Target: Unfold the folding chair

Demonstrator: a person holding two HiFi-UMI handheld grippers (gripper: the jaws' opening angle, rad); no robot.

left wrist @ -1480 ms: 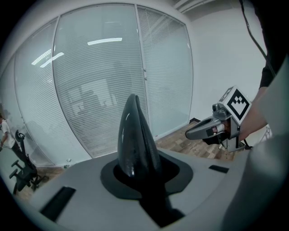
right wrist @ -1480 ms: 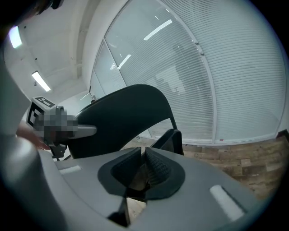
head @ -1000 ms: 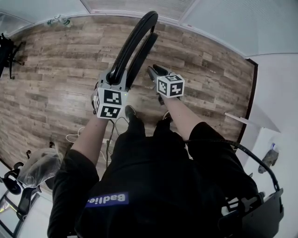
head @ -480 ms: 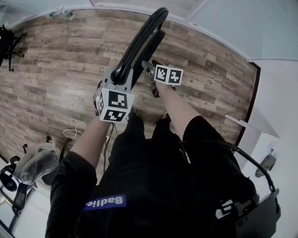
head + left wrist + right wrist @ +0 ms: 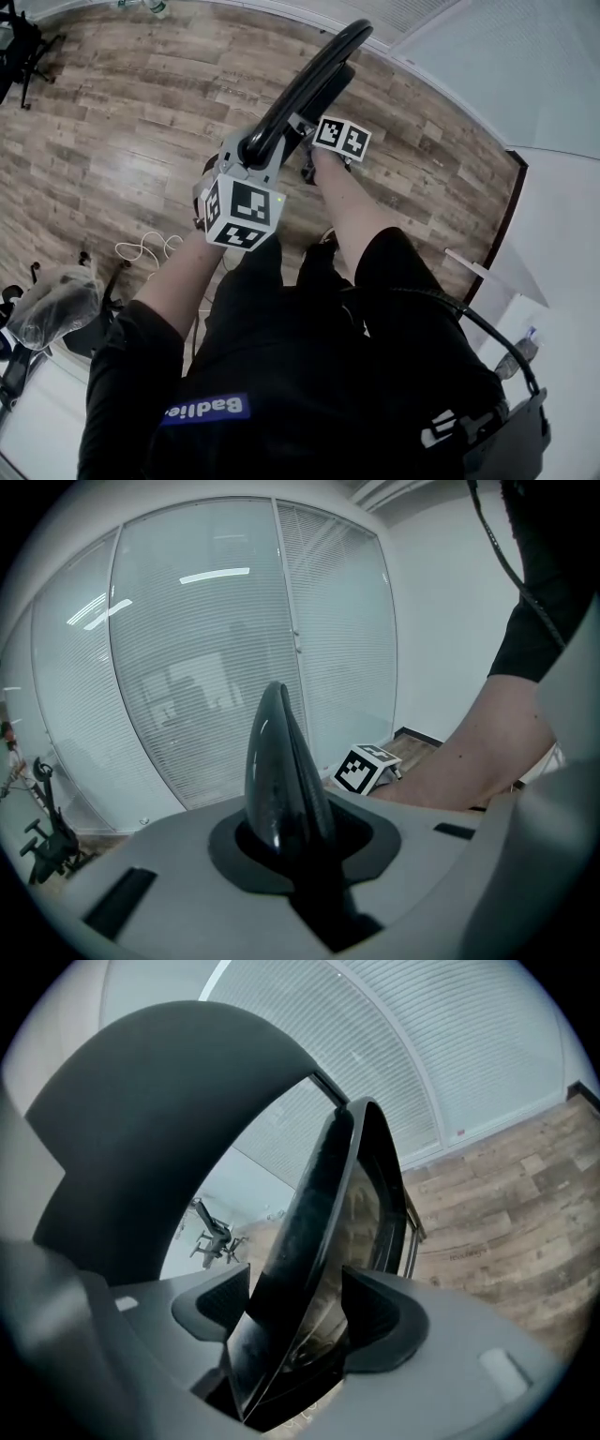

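The folded black chair (image 5: 309, 80) stands upright in front of the person, its curved top edge running up and to the right in the head view. My left gripper (image 5: 249, 155) is shut on that top edge, and the left gripper view shows the black rim (image 5: 277, 761) clamped between the pads. My right gripper (image 5: 309, 152) sits just right of it, lower on the chair. Its jaws are opening around the thin seat panel (image 5: 314, 1222), which stands between the pads (image 5: 375, 1321) with a gap on the right side. The backrest arc (image 5: 159, 1091) looms on the left.
Wood-plank floor (image 5: 112, 122) lies below, with a white cable (image 5: 141, 251) near the person's feet. A plastic-wrapped chair (image 5: 56, 305) stands at the lower left, a black stand (image 5: 19, 37) at the top left. Glass walls with blinds (image 5: 206, 667) close the far side.
My right gripper has sunk along the chair, rolled, and spread its jaws around the seat panel. My left gripper keeps its hold on the top edge.
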